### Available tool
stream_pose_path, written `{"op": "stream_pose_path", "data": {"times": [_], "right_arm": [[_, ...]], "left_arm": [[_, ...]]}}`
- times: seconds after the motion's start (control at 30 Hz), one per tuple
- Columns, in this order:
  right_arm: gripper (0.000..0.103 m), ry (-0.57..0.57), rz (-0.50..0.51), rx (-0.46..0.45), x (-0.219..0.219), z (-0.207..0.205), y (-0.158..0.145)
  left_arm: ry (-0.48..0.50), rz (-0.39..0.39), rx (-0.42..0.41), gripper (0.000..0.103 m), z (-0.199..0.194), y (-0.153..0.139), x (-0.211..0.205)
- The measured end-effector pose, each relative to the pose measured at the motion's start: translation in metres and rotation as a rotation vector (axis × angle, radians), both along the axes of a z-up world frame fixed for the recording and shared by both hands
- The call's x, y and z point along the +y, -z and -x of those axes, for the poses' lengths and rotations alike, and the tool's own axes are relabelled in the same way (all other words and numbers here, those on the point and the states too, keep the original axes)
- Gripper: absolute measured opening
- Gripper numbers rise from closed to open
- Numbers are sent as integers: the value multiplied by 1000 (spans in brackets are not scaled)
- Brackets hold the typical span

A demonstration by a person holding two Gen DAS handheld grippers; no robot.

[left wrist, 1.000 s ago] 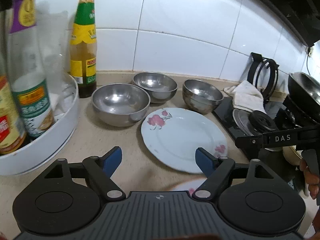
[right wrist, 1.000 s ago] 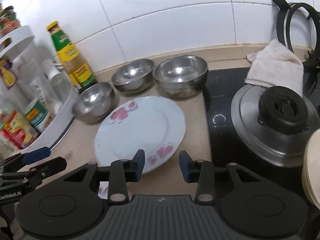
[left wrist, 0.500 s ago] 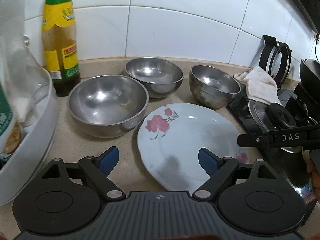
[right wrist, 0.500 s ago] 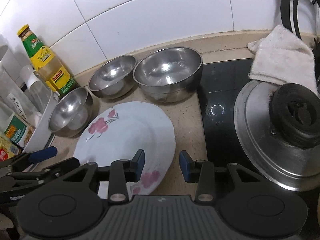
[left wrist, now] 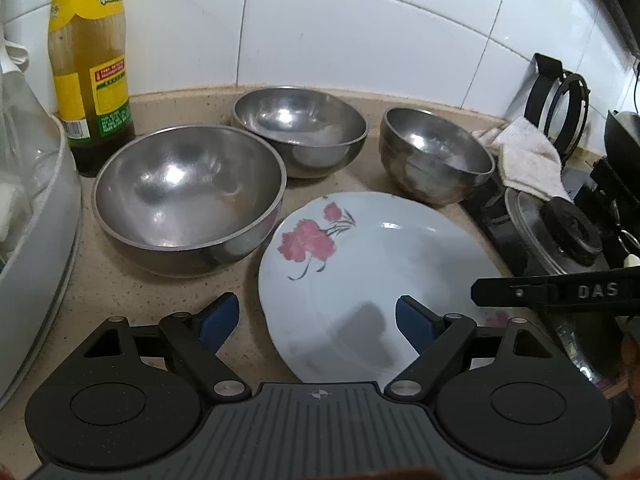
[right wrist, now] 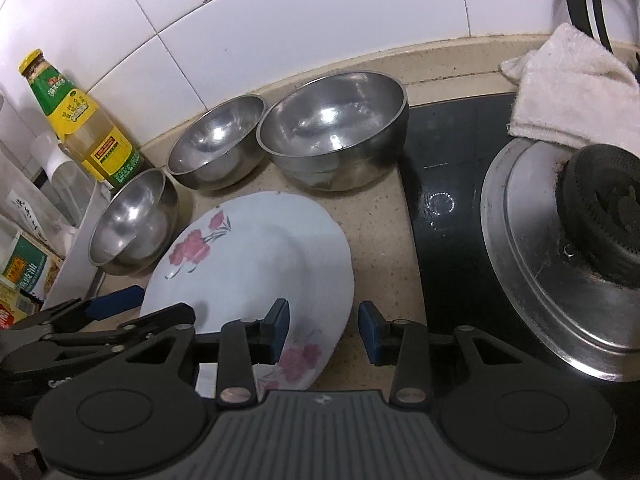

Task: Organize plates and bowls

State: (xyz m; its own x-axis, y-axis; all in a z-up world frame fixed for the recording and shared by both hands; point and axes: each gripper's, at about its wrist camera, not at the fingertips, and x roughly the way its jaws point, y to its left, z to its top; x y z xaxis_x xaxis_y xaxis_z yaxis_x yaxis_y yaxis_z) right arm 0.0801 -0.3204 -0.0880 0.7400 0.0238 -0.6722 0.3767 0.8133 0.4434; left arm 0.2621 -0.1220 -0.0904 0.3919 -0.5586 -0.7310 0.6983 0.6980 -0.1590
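A white plate [left wrist: 360, 248] [right wrist: 256, 256] with pink flowers lies flat on the beige counter. Behind it stand three steel bowls: a large one [left wrist: 188, 192] [right wrist: 132, 216] on the left, one [left wrist: 300, 124] [right wrist: 216, 136] at the back, one [left wrist: 436, 148] [right wrist: 332, 120] on the right by the stove. My left gripper [left wrist: 316, 318] hovers over the plate's near left part. Its jaws are wide and closing slightly, with nothing pressed between the pads. My right gripper [right wrist: 325, 324] is open above the plate's near right rim and holds nothing.
A green-and-yellow sauce bottle [left wrist: 90, 60] stands by the tiled wall. A white rack [left wrist: 36, 240] of bottles borders the left. On the right are the black stove top [right wrist: 444, 184], a steel burner plate [right wrist: 560, 260] and a white cloth [right wrist: 572, 88].
Both grippers have come forward and lower towards the plate, which now fills more of each view. Plate and bowls have not moved.
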Motion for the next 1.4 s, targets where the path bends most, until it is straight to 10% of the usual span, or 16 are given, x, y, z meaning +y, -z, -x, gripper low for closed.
{"op": "stream_pose_path", "data": {"times": [0.43, 1.4], "right_arm": [[27, -16, 49, -26, 6, 5, 1], [24, -61, -15, -111, 29, 68, -41]], "left_arm": [[-18, 41, 19, 66, -3, 0, 0], [-73, 143, -50, 67, 60, -57, 53]]}}
